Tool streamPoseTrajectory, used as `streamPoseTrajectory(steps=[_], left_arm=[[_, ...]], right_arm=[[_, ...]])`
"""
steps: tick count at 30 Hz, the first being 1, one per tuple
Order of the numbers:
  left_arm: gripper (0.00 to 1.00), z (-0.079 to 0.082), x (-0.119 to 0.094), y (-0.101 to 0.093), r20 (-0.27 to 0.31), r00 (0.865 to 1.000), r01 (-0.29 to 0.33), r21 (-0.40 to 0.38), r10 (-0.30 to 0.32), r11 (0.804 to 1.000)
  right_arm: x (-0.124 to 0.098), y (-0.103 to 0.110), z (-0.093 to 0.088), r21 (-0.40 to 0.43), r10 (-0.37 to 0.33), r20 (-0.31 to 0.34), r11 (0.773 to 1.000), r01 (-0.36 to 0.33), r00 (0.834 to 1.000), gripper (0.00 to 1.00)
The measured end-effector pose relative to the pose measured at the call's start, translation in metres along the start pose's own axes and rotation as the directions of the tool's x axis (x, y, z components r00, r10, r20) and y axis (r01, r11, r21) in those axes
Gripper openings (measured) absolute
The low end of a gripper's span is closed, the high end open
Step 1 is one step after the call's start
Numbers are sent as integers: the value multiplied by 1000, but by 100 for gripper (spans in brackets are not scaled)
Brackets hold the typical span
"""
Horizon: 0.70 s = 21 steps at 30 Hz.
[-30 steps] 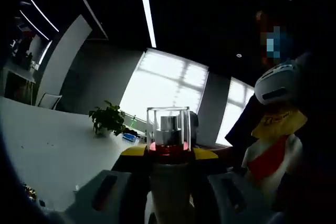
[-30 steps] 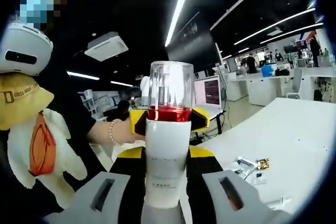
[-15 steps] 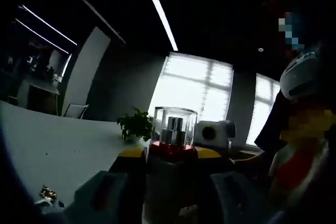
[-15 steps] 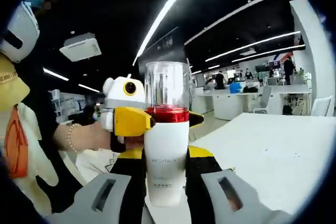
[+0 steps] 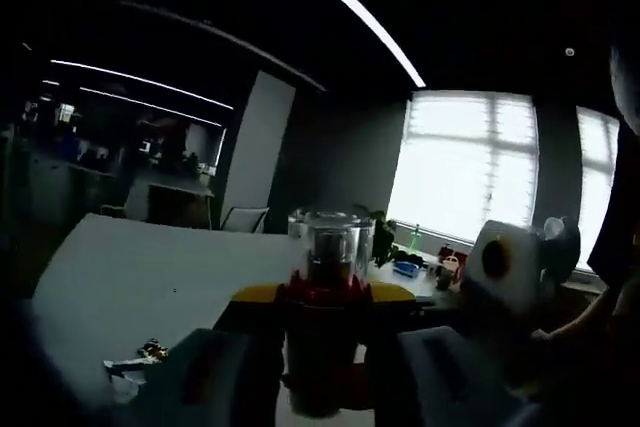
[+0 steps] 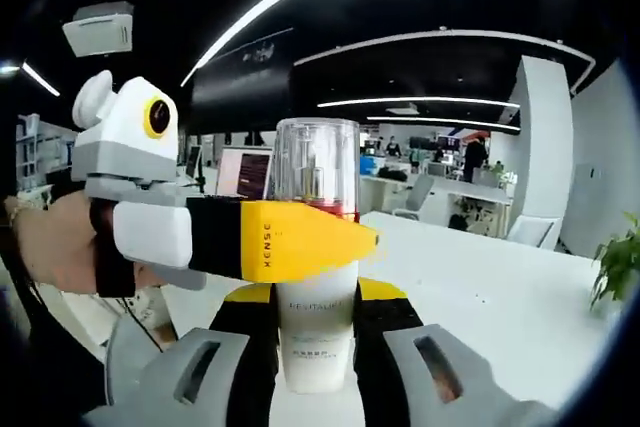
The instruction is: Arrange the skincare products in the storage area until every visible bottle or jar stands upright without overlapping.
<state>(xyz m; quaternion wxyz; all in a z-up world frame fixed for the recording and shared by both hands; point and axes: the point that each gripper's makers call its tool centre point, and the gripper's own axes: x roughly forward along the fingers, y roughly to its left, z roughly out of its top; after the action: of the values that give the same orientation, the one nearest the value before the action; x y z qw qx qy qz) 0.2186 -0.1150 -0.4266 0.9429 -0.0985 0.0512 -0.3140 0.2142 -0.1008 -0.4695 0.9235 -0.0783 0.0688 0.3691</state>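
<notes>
Bottle [image 6: 317, 287], white with a clear cap, stands upright, clamped between my right gripper's [image 6: 318, 372] jaws above the white table [image 6: 500, 297]. My left gripper [image 6: 345, 239] pinches it below the cap.

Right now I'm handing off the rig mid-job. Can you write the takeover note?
Right gripper: shut on the white bottle, which has a clear cap and red collar and is held upright above the white table.
Left gripper: shut on the same bottle, near its collar; in the right gripper view it reaches in from the left, held by a hand.
Small clutter lies on the table.
Done: bottle lifted, both grippers on it.
Left: set it standing in the storage area, which I can't locate from here, then check the other products.
</notes>
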Motion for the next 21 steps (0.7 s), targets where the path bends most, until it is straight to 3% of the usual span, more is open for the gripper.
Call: streamPoseTrajectory(steps=[2, 6, 8, 10, 12, 14, 17, 21], left_arm=[[24, -3, 1, 1, -8, 999, -32, 45, 32, 998], [24, -10, 2, 0, -25, 999, -38, 53, 40, 998], [23, -14, 1, 0, -55, 998, 10, 38, -8, 999], [23, -15, 0, 2, -68, 996, 49, -52, -53, 997], [23, -15, -2, 3, -81, 990, 105, -93, -113, 990], [23, -14, -3, 0, -88, 979, 177, -102, -186, 979], [23, -16, -6, -9, -146, 946, 289, -18, -288, 957], [23, -13, -14, -28, -171, 886, 439, 3, -432, 899]], right_arm=[[1, -1, -6, 25, -12, -4, 1000, 12, 1000, 27], [0, -2, -13, 44, -19, -22, 999, 20, 1000, 28], [-3, -1, -16, 29, -18, -26, 999, 18, 1000, 28], [-7, 2, -15, 24, 14, -18, 1000, -14, 1000, 28], [-8, 8, -11, 15, 97, 24, 995, -98, 995, 29], [-12, 10, -7, 40, 149, 57, 988, -151, 987, 29], [-16, 12, -7, 36, 269, 62, 962, -272, 961, 30], [-31, 21, -1, 56, 452, 99, 887, -458, 887, 31]])
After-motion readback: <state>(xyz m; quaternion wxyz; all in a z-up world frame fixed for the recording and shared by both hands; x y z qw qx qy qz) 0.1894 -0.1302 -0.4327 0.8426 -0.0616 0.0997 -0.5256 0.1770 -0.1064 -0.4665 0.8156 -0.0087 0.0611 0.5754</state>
